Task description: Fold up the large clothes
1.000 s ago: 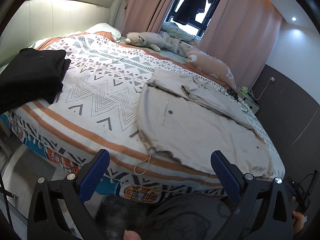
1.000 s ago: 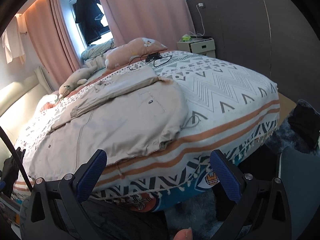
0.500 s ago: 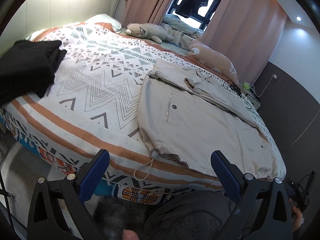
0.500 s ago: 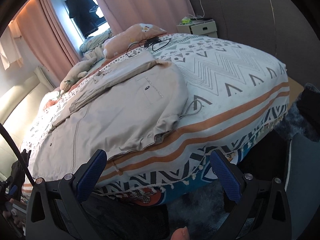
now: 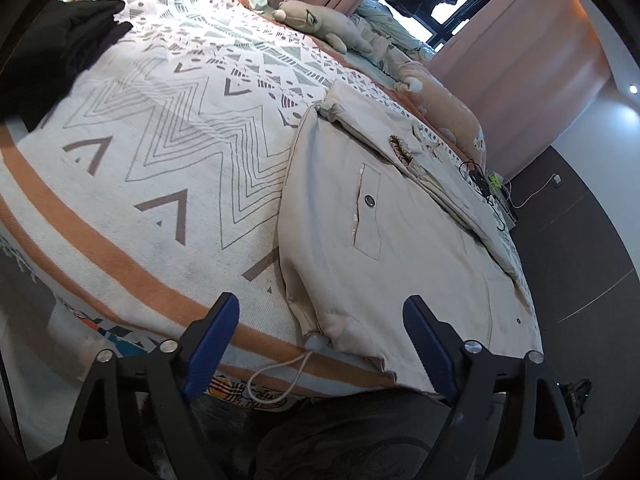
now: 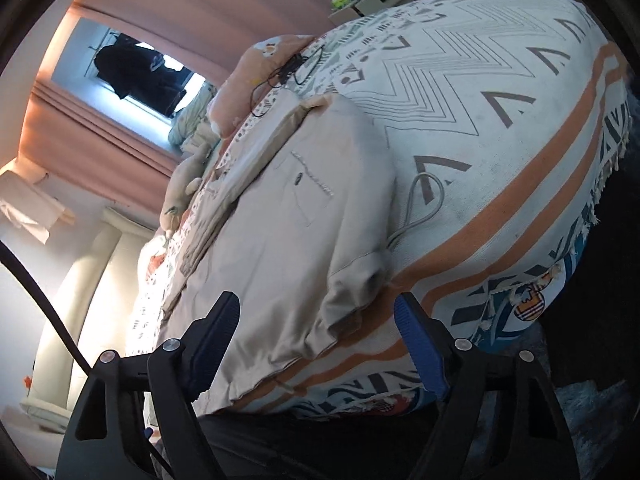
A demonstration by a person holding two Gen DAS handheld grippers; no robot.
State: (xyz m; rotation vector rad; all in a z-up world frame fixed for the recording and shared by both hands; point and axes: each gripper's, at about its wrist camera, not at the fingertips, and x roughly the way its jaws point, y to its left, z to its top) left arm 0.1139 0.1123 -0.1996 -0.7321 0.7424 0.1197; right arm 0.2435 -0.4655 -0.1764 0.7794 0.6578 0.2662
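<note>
over the jacket hem, both grippers now closer, narrowing

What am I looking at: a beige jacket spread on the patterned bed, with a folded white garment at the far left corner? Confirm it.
One detail is off: the folded garment at the far left corner is black, not white, as the left wrist view shows. The rest holds: the beige jacket lies spread on the patterned bed.

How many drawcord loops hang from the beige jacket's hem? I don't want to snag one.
2: one cord at the hem corner over the bed's near edge, one cord looped on the bedspread beside the other corner. More may be hidden underneath.
</note>
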